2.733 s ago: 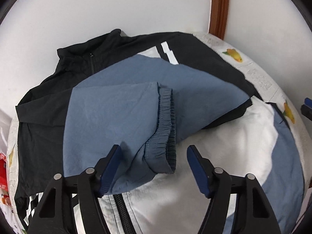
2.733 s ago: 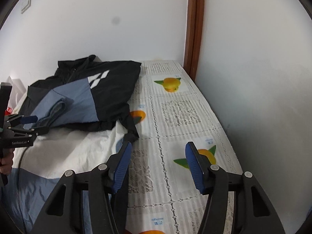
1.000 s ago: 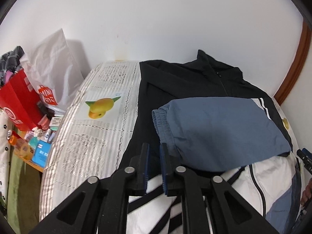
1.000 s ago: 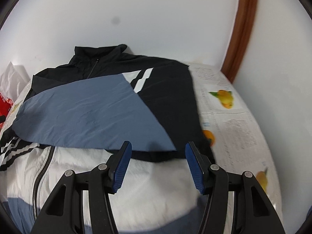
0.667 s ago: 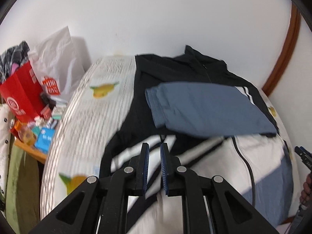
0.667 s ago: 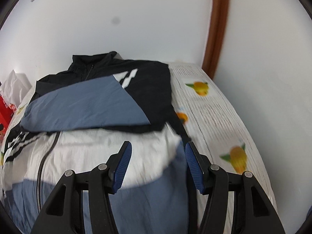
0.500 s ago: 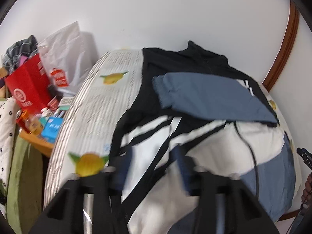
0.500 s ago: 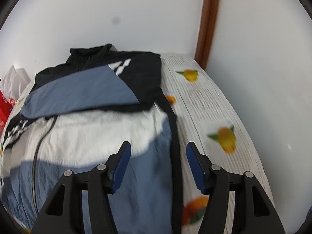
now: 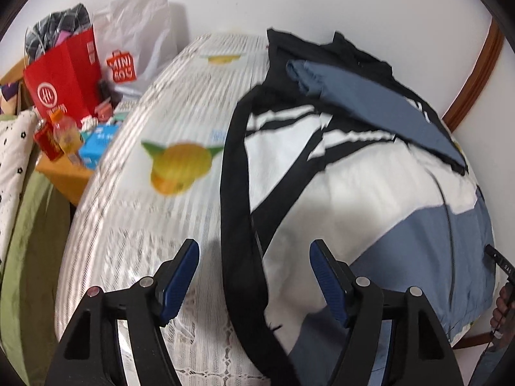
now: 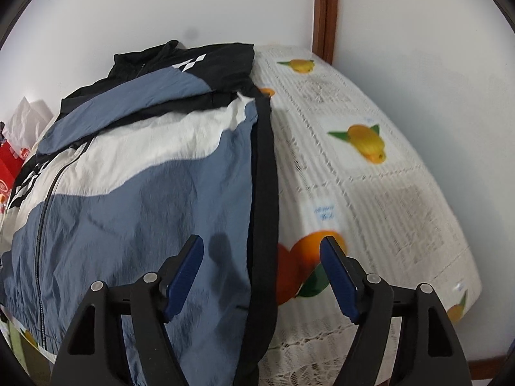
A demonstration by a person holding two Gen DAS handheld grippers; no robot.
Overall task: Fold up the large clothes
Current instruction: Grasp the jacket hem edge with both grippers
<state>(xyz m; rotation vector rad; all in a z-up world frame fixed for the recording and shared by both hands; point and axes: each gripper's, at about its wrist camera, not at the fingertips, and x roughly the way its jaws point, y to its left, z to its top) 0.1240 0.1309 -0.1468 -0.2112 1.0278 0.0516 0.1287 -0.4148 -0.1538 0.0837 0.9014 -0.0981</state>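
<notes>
While both grippers gape, jacket (image 10: 135, 212) side edges lie beneath them.

1 jacket (image 9: 338, 193), 2 bags (image 9: 61, 74), 1 bottle (image 9: 66, 135)

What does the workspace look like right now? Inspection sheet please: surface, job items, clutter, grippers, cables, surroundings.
Surface: bed under a white lace cover with fruit prints.
Job's things: jacket lies flat, zipper up, both sleeves folded across the chest; its black side edges run down toward each gripper.
Clutter: red bag, white bag, bottle and small boxes beside the bed.
Grippers: left gripper open, jaws just opened, black edge between them, no pad contact seen. Right gripper open, jaws just widened, black edge between them, not gripped.
Cables: nothing seen.
Surroundings: white walls, brown wooden trim in the corner.
</notes>
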